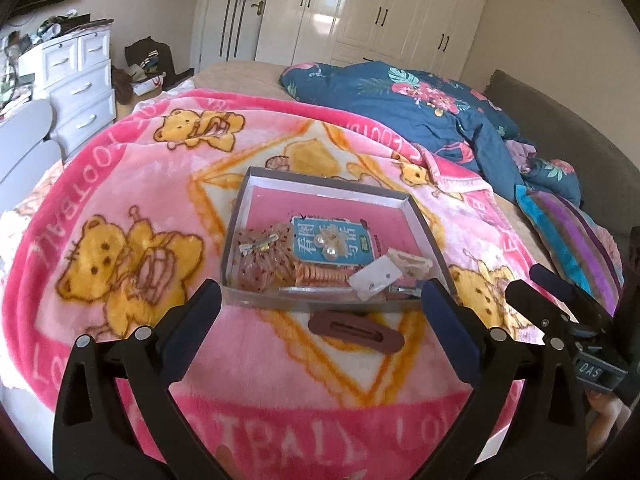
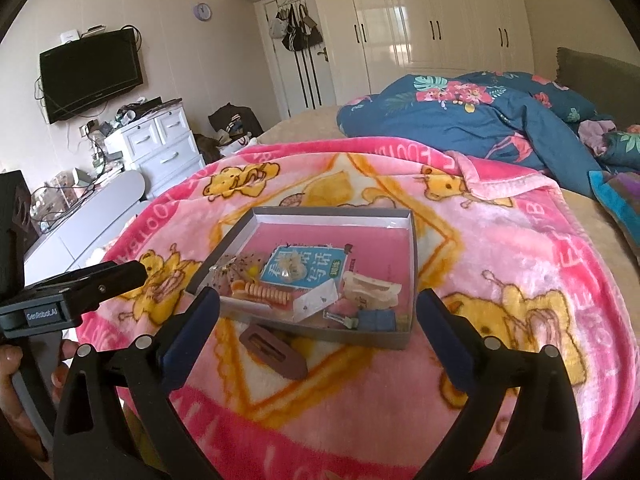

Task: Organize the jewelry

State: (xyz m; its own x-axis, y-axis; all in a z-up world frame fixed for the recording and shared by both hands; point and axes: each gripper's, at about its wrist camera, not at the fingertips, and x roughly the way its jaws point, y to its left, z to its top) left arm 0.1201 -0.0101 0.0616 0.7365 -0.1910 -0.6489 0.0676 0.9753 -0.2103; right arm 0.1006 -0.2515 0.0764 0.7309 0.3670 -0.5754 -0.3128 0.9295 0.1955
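Left wrist view shows a gray box (image 1: 424, 224) on the pink bear blanket (image 1: 120, 184), holding a blue card (image 1: 352, 248), pearl earrings (image 1: 328, 246), an orange coil tie (image 1: 320, 276) and clips. A brown hair clip (image 1: 356, 332) lies just outside. The left gripper (image 1: 320, 304) and right gripper (image 2: 318, 312) are both wide open, holding nothing.

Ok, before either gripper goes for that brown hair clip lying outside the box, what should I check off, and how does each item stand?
1. Brown hair clip lies on the blanket, outside the box: ok.
2. Left gripper open and empty: ok.
3. Right gripper open and empty: ok.
4. Nothing lies on top of the clip: ok.
5. Free pink floor at the back of the box for dropping it in: ok.
6. Clip lying flat enough to pinch: cannot tell.
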